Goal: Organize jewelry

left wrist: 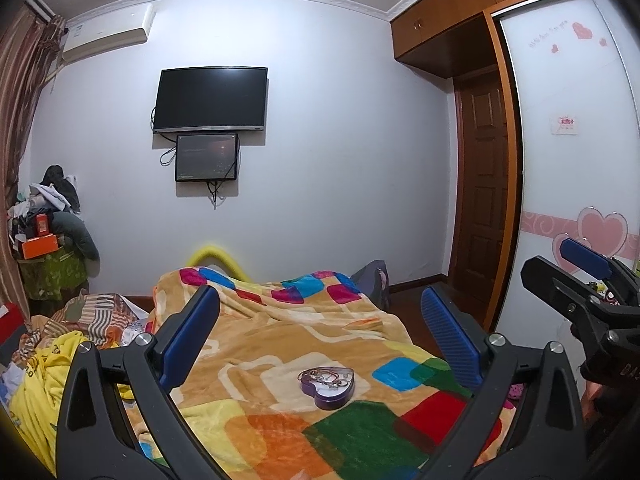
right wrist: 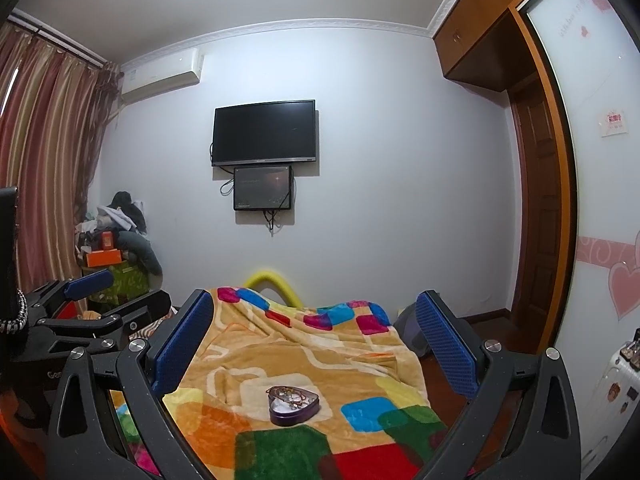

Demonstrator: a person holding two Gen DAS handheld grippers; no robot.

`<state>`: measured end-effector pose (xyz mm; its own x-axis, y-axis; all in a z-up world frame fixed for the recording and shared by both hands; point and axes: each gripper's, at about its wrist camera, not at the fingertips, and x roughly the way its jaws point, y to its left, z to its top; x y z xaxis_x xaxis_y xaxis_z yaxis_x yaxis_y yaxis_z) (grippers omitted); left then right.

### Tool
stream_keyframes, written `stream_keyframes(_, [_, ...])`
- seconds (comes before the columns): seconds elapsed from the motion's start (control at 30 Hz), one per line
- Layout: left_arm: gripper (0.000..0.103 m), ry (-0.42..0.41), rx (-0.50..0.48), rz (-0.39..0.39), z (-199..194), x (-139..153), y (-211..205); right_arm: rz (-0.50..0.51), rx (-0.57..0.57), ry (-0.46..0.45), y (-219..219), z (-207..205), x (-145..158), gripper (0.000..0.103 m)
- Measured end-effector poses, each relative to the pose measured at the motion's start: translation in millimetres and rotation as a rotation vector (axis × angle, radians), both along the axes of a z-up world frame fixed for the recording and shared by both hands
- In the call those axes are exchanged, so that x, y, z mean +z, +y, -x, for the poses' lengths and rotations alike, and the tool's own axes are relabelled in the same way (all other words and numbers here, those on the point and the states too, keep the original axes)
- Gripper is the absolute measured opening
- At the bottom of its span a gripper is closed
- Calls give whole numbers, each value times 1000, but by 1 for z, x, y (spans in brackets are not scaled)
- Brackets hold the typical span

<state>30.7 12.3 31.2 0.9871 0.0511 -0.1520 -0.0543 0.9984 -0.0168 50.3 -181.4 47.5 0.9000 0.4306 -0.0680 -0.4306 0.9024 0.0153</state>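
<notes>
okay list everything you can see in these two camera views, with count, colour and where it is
heart-shaped box: one, purple, open, on the blanket
jewelry: a tangle, count unclear, in the box
blanket: one, orange with coloured squares, on the bed
television: one, black, on the far wall
small screen: one, dark, below the television
air conditioner: one, white, high on the wall
curtains: striped, left
wardrobe: wooden, right
left gripper: open
right gripper: open

A purple heart-shaped tin point(left wrist: 327, 387) lies open and flat on the patchwork blanket point(left wrist: 280, 344) — a tangle of jewelry point(left wrist: 325, 377) heaped inside it — at 6 o'clock in both views.
</notes>
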Motion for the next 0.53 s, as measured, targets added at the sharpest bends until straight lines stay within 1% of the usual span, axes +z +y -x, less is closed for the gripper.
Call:
stream_keyframes(0.2, [101,-1,3,-7,0,-1,-4,-10,-7,6,-2,-1,-1,101])
stream_keyframes(0.53, [102,11,-5,10,-5,-4,0,-8,-9,12,-2,-3,-2,101])
